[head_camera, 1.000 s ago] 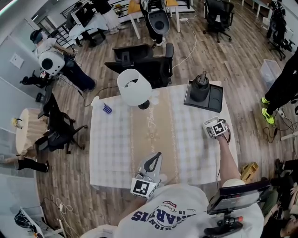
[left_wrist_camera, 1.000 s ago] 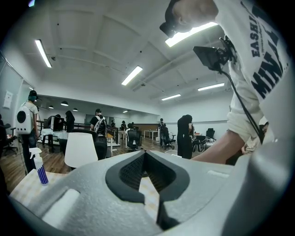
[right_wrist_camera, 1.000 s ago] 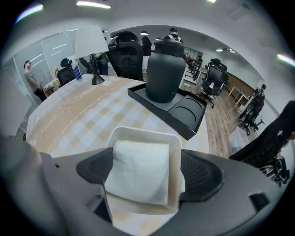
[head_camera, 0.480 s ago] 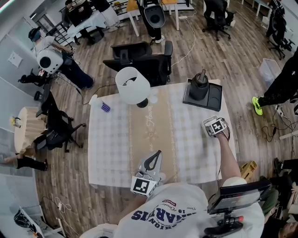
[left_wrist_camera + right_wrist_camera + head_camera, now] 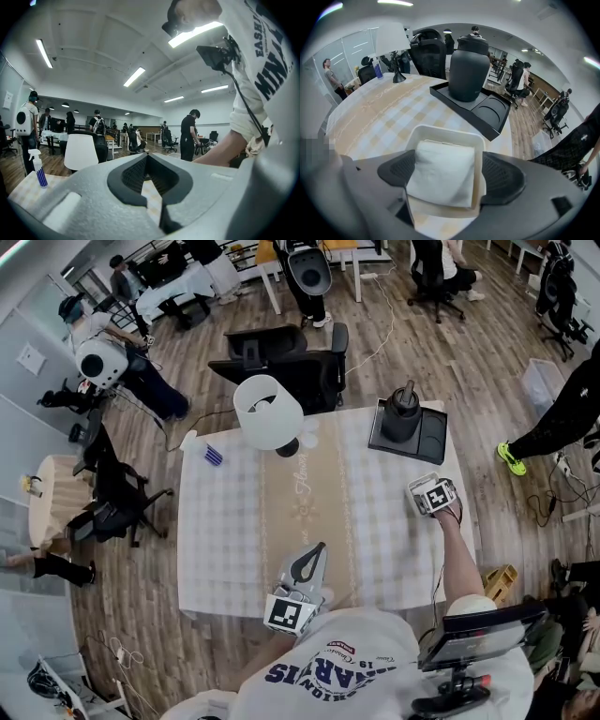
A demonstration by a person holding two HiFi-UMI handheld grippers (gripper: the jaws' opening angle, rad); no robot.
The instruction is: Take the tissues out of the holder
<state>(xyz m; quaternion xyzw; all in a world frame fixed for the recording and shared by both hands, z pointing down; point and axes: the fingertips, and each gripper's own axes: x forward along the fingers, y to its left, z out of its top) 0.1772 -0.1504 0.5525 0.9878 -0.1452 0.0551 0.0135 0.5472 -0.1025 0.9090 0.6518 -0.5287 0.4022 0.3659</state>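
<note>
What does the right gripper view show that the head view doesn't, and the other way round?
Only the right gripper view: the white tissues in their holder, between the parted jaws of the right gripper. Only the head view: the left gripper at the near edge of the table. Both: the lamp, and the dark jar on its black tray.

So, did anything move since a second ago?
Hardly anything. The right gripper still has its jaws apart around the tissue holder and tissues; nothing was grabbed or let go. The left gripper stays shut at the near edge of the table. The lamp and black tray stayed put. Only a bystander's bright shoe drifted left.
</note>
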